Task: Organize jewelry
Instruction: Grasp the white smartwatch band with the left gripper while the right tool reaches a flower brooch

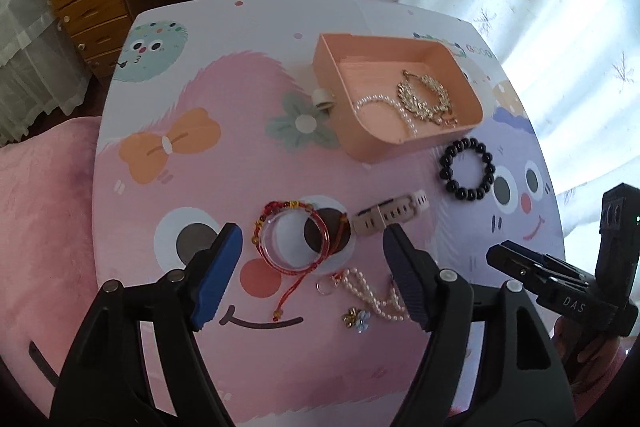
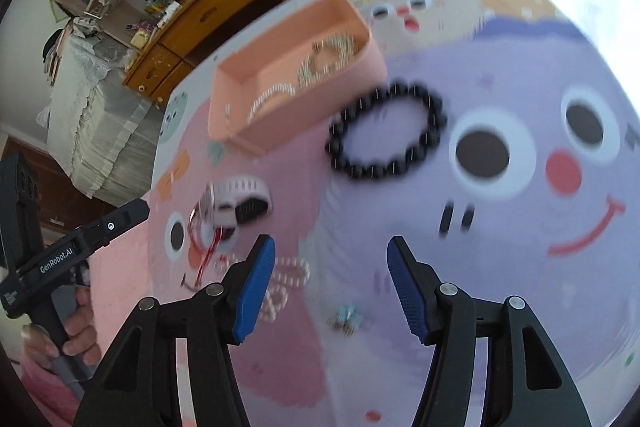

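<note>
Glossy, the black bead bracelet lies beside the pink tray.

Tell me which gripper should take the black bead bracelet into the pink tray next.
Probably right. The right gripper stands open and empty with the black bead bracelet ahead of its fingers. The open left gripper hangs over the red string bangle, farther from it. The pink tray lies beside the bracelet.

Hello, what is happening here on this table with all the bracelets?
A person is sorting jewelry into a pink box with two handheld grippers. A gold necklace and a pearl strand already lie inside. The left gripper and right gripper hang open and empty above the black bead bracelet, red bangle and watch.
</note>
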A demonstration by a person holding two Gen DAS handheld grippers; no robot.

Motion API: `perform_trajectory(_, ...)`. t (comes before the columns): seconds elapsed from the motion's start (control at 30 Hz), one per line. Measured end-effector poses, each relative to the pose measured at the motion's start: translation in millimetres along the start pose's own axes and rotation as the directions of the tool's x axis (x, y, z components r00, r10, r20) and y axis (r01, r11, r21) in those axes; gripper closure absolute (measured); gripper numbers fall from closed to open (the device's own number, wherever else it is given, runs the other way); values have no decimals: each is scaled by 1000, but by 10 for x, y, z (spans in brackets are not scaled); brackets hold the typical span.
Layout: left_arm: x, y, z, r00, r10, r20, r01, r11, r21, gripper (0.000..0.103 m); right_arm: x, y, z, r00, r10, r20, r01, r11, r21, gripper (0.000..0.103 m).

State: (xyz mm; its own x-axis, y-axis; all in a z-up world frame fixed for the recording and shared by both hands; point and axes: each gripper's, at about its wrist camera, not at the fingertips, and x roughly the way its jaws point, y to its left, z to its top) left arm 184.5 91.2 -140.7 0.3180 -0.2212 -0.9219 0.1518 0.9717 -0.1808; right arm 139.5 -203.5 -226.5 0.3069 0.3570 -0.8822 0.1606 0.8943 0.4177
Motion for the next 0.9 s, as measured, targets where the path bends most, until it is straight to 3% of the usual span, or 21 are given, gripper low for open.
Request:
perform_trajectory(0.2,136,-280,-238,999,45,9,-46,967,251,32,20,-84,-418,999,-16,-47,21,994,104,44)
perform_trajectory(0.37,221,-390,-220,997,33,71,-56,938,342,32,104,-114,-552,997,-39,-70,49,988,145,44)
perform_trajectory(0.57,401,-488,-134,992,-7,129,-51,895,443,32,193,116,-645,990,-137,-23,138,990,40,44)
perform_trajectory(0.8,640,-577,-187,992,-74,102,6,837,547,32,234,455,-740,973,-227,44,231,961,-153,48)
perform_trajectory(0.9,725,-647,-214,991,-76,113,-4,811,585,32,264,555,-796,963,-259,71,268,944,-195,52)
